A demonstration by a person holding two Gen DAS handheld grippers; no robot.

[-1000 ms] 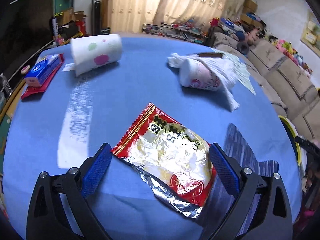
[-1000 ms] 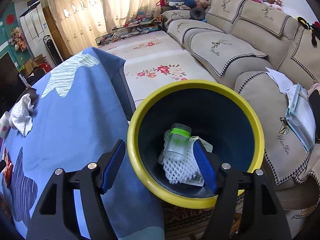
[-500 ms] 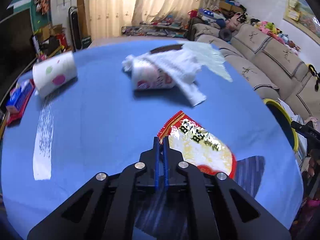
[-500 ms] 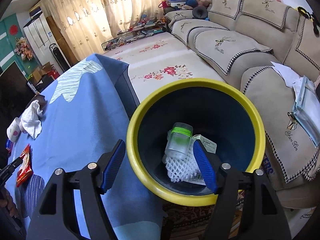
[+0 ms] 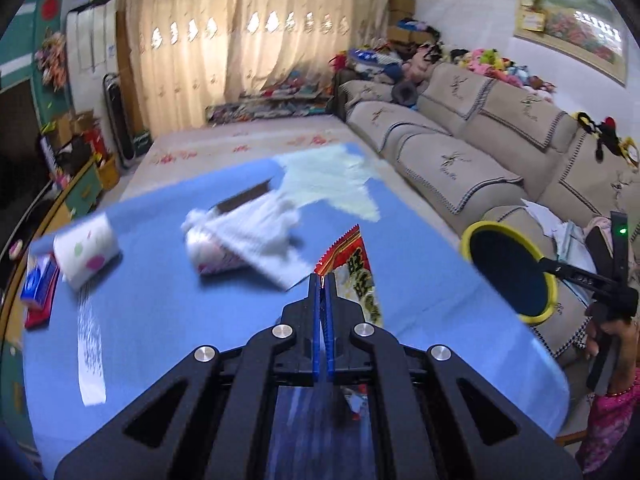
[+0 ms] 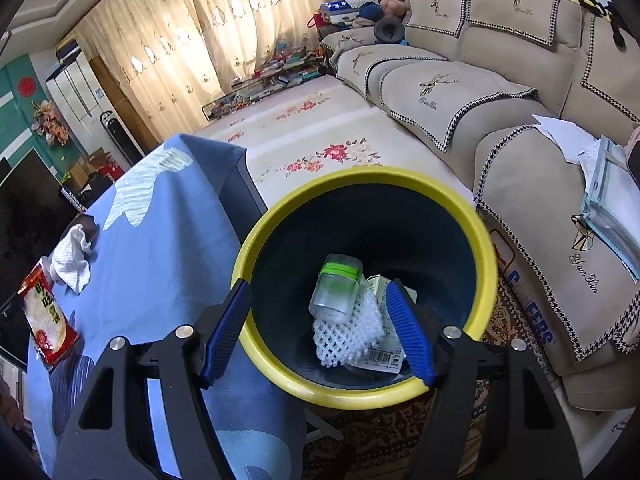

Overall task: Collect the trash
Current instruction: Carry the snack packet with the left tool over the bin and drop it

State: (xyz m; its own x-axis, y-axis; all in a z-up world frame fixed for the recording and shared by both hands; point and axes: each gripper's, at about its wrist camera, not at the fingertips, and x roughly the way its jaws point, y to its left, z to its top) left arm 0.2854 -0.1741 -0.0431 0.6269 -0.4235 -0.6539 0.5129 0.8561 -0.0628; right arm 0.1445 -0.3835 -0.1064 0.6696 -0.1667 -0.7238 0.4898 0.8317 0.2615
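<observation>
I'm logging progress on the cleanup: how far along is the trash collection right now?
Partly done. The yellow-rimmed bin already holds a green-banded jar, white foam netting and a barcoded wrapper. In hand: the left gripper is shut on the red snack bag, lifted off the blue table. Left: the tissue-draped cup. The right gripper is open over the bin.

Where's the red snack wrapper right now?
The red snack wrapper is pinched in the shut left gripper, lifted over the blue table, just right of the white cloth; the right wrist view shows it at far left.
</observation>
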